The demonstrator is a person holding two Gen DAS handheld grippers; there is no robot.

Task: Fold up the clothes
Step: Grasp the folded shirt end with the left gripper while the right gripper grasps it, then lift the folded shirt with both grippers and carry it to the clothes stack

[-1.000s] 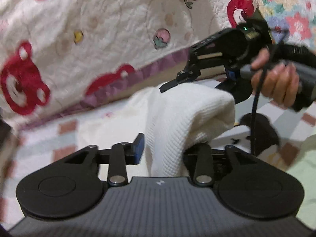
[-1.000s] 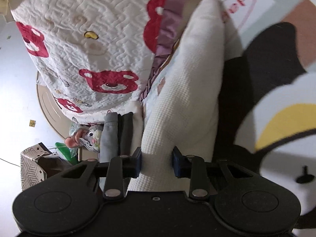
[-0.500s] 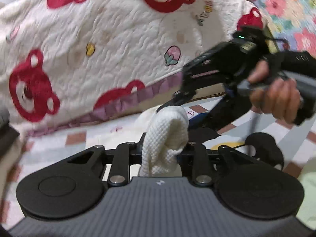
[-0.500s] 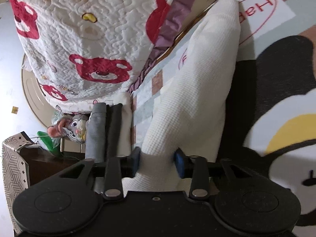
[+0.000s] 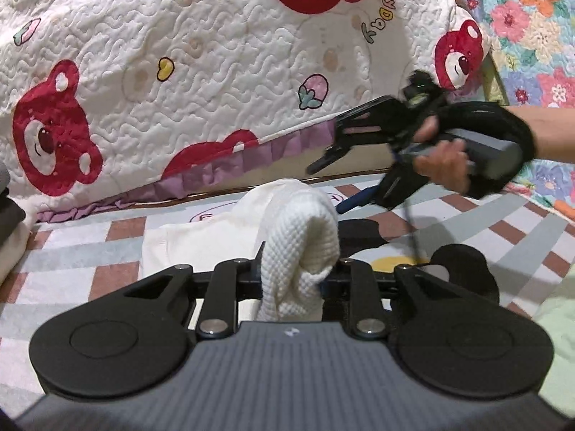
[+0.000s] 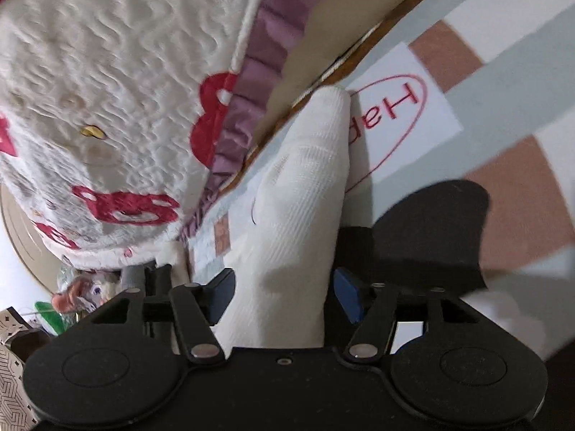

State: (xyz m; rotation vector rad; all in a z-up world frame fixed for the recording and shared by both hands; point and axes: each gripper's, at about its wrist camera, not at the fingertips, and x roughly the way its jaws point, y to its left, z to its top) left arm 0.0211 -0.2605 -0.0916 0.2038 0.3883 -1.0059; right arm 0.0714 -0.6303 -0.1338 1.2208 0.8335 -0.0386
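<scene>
A white waffle-knit garment (image 5: 302,237) lies partly folded on a checked play mat (image 5: 82,251). My left gripper (image 5: 293,274) is shut on a bunched fold of it, held just above the mat. My right gripper (image 6: 284,289) has its jaws spread wide on either side of the garment (image 6: 305,194), which lies between the blue pads without being pinched. In the left wrist view the right gripper (image 5: 323,168) hovers above and behind the garment, held by a hand.
A quilted bear-print cover (image 5: 179,72) hangs over a bed behind the mat. A floral quilt (image 5: 532,36) is at the right. Dark folded clothes (image 6: 143,276) and a stuffed toy (image 6: 82,291) lie at the left. A pale green cloth (image 5: 560,323) is at the right.
My right gripper has opened and let go of the garment, lifting away from it. My left gripper has stayed shut on its fold, and the garment has dropped lower onto the mat.
</scene>
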